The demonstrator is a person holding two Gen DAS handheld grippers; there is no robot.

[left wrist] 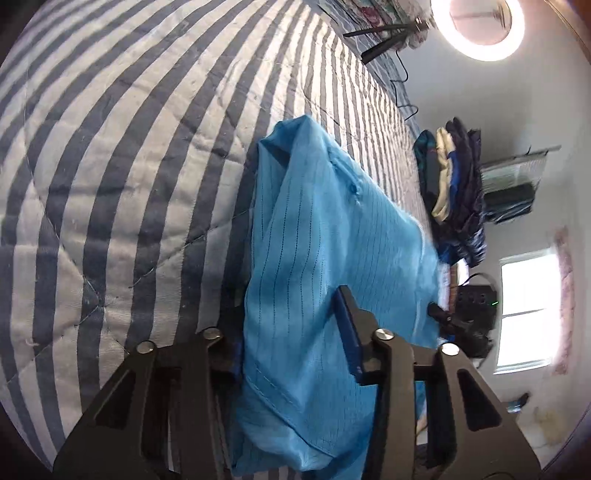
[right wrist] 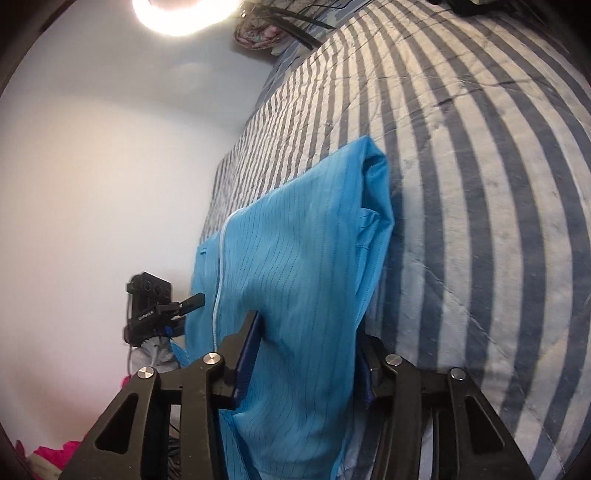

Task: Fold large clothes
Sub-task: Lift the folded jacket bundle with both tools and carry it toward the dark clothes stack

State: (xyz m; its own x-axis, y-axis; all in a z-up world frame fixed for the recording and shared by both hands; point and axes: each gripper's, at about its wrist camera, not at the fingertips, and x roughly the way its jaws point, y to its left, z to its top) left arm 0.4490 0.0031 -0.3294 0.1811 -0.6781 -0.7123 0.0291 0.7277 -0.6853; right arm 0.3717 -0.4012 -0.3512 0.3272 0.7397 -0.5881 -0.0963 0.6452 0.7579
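A light blue pinstriped garment (left wrist: pixel 314 221) with a white zipper (right wrist: pixel 218 277) hangs folded lengthwise over a striped quilt (left wrist: pixel 129 147). In the left wrist view my left gripper (left wrist: pixel 291 325) is shut on one bunched end of it. The fabric fills the gap and hides the left pad. In the right wrist view my right gripper (right wrist: pixel 308 332) is shut on the other end of the garment (right wrist: pixel 303 240), with cloth packed between both pads. Each view shows the other gripper as a black device past the cloth's edge, the right one (left wrist: pixel 461 321) and the left one (right wrist: pixel 155 306).
The blue and white striped quilt (right wrist: pixel 480 184) covers a bed. A stack of folded dark clothes (left wrist: pixel 454 184) sits at its edge. A ring light (left wrist: pixel 480 26) on tripod legs (left wrist: pixel 384 40) shines at the far end. A window (left wrist: pixel 528 310) and pink cloth (right wrist: pixel 55 454) lie beyond.
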